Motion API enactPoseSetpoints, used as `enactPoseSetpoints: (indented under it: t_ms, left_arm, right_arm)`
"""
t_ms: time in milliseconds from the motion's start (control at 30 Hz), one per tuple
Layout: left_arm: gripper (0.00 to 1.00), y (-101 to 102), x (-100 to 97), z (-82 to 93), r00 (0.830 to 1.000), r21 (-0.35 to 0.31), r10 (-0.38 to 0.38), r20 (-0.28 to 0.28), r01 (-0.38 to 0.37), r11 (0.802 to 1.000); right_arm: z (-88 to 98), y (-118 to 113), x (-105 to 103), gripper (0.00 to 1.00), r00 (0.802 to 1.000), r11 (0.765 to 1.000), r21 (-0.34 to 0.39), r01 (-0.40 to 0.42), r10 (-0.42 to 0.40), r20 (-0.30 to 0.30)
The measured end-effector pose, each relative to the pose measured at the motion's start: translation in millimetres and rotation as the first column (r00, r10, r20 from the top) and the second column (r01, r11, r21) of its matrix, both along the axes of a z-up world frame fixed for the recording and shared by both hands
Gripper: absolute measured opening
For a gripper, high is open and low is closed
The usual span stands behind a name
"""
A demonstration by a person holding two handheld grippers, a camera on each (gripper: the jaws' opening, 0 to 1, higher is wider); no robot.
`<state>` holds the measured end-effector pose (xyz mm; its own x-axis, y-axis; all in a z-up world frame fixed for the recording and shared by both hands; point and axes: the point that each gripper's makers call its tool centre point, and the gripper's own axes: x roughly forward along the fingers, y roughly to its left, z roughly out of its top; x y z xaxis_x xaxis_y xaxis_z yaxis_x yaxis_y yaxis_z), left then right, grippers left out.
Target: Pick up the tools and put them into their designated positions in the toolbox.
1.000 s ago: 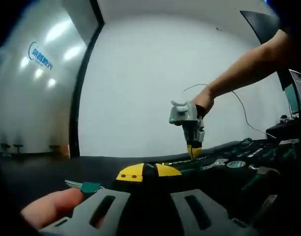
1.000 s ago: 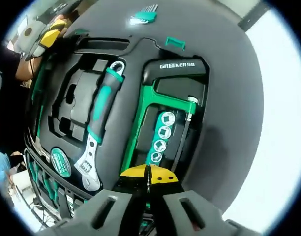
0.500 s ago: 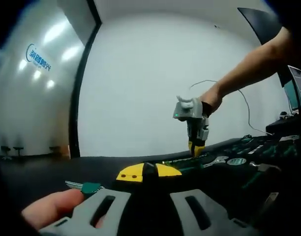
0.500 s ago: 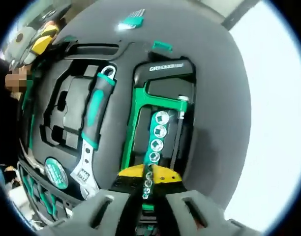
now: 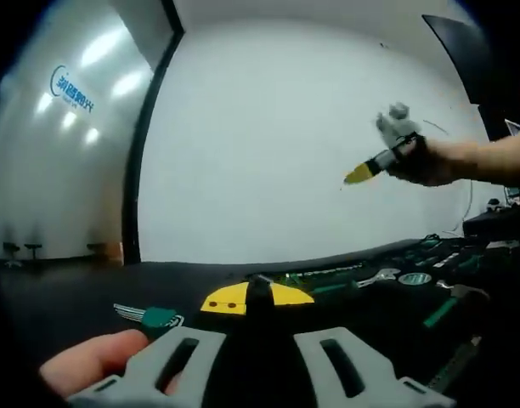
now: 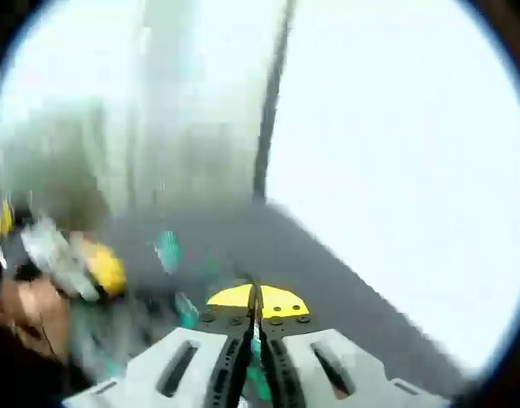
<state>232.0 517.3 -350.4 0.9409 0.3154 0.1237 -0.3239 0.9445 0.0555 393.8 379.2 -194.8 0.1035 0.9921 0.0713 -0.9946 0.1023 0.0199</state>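
Note:
My left gripper [image 5: 256,293] sits low over the black table [image 5: 73,293], its yellow-tipped jaws shut with nothing seen between them. A green-handled hex key set [image 5: 149,316] lies on the table just left of it. The open toolbox [image 5: 464,263] stretches along the right, holding a wrench [image 5: 379,276], a round tape [image 5: 415,278] and a green-handled screwdriver [image 5: 443,310]. My right gripper [image 5: 362,176] is high in the air over the box, held in a hand. The right gripper view is motion-blurred; there the right gripper [image 6: 253,308] is shut, with a green sliver low between the jaws.
A white wall [image 5: 268,127] and a dark door frame [image 5: 145,144] stand behind the table. In the blurred right gripper view the left gripper [image 6: 73,259] and a hand [image 6: 22,310] are at the left, with a green smear [image 6: 166,251] beside them. A finger [image 5: 90,357] shows by my left gripper.
The right gripper rose from just over the toolbox's saw and sockets high into the air and tipped level; its view now faces the wall, blurred. The left gripper held still.

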Motion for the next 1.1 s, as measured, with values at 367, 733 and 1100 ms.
enactPoseSetpoints:
  t_ms: [367,733,1100]
  left_arm:
    - [0.11,7,-4.6,-6.1,1.0,-0.119,-0.007,0.012,0.008,0.993]
    - [0.11,13,-4.7,-16.6,0.999,-0.171,0.019,-0.034,-0.024,0.985]
    - [0.12,15,-2.2,-21.0,0.998,-0.184,0.015,-0.057,-0.025,0.983]
  right_arm:
    - [-8.4,-261,17,0.32,0.916,0.841,0.393,0.372,-0.402,-0.008]
    - [-83.6,-314,63,0.21,0.765,0.77,0.245,0.59,-0.63,0.138]
    - [-92.1,-310,47,0.21,0.723,0.754,0.235,0.613,-0.656,0.217]
